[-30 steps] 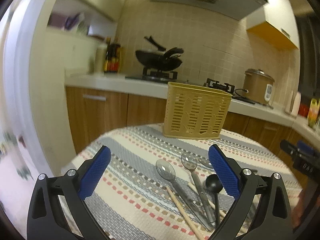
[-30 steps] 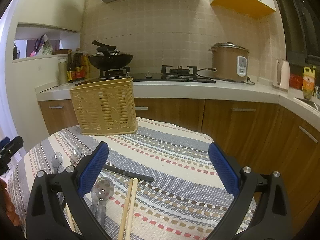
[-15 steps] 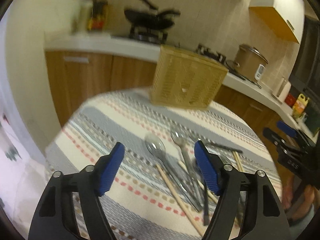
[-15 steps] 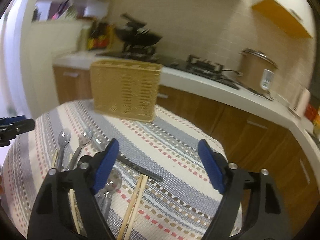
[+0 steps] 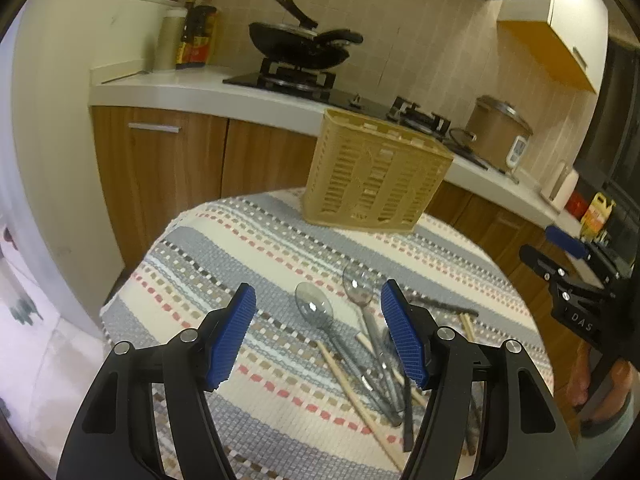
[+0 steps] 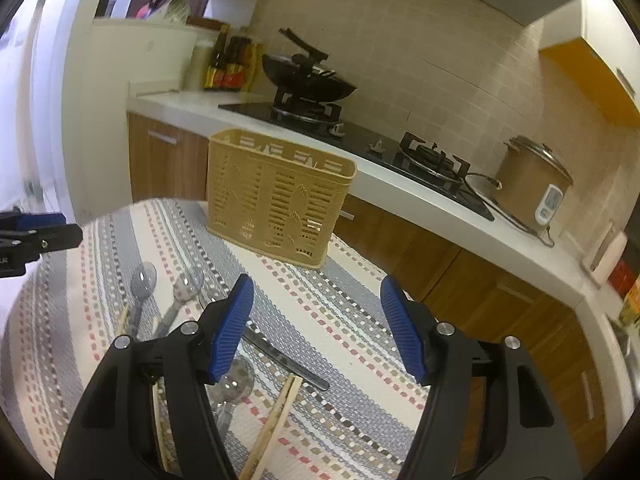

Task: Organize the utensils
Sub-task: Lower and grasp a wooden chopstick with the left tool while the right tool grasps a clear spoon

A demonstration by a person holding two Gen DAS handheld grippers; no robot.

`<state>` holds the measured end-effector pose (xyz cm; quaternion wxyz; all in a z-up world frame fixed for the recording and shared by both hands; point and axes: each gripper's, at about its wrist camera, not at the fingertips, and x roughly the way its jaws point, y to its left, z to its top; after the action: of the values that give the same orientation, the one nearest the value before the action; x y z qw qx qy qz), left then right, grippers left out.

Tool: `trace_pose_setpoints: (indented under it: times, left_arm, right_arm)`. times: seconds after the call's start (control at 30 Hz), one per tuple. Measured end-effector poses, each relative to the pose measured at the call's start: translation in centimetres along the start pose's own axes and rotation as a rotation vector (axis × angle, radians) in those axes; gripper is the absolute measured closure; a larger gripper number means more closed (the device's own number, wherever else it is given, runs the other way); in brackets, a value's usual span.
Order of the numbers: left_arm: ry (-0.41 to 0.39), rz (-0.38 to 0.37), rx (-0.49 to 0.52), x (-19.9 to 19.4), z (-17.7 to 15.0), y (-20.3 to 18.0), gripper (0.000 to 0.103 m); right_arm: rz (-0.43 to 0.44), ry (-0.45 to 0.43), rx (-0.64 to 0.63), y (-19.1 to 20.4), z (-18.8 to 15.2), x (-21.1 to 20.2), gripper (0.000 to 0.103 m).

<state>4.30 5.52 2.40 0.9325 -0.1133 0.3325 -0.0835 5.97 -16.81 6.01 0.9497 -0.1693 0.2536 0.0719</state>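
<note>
Left wrist view, tan slotted utensil basket (image 5: 376, 176), clear plastic spoons (image 5: 316, 308)

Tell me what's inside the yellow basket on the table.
Nothing pokes out above the basket rim, and light shows through its slotted walls. Its floor is hidden, so I can't rule out something small. The spoons and chopsticks lie on the tablecloth.

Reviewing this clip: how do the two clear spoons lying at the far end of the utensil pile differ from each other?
The left clear spoon has the larger-looking bowl, and it lies nearer the left gripper; the right clear spoon reaches further toward the basket. The left spoon's handle crosses a chopstick, while the right spoon's handle runs behind the gripper's blue pad. Both are transparent, bowl up, flat on the striped cloth, untouched.
</note>
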Motion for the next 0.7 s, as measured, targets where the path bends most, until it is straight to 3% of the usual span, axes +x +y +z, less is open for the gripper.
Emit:
trace_pose_setpoints:
  times: [0.13, 0.27, 0.37, 0.47, 0.57, 0.7]
  left_arm:
    - [0.117, -0.012, -0.019, 1.8, -0.3, 0.7, 0.044]
    - [0.272, -0.102, -0.089, 4.4, -0.5, 2.1, 0.052]
    - [0.36, -0.133, -0.113, 6.1, -0.8, 2.4, 0.057]
    - [0.414, -0.102, -0.1, 7.2, -1.6, 2.0, 0.071]
    - [0.462, -0.094, -0.106, 8.4, -2.5, 1.6, 0.073]
    - [0.464, -0.063, -0.091, 9.0, -3.0, 0.7, 0.074]
  right_arm:
    - [0.08, 0.148, -0.078, 0.8, 0.8, 3.3, 0.041]
    - [0.241, 0.313, -0.115, 1.3, 1.4, 7.2, 0.066]
    - [0.349, 0.398, -0.15, 2.3, 1.4, 9.5, 0.066]
    - [0.375, 0.45, -0.205, 3.4, 1.1, 10.8, 0.066]
    - [0.385, 0.479, -0.251, 4.4, 0.7, 11.8, 0.068]
    - [0.394, 0.511, -0.282, 4.6, 0.4, 12.6, 0.069]
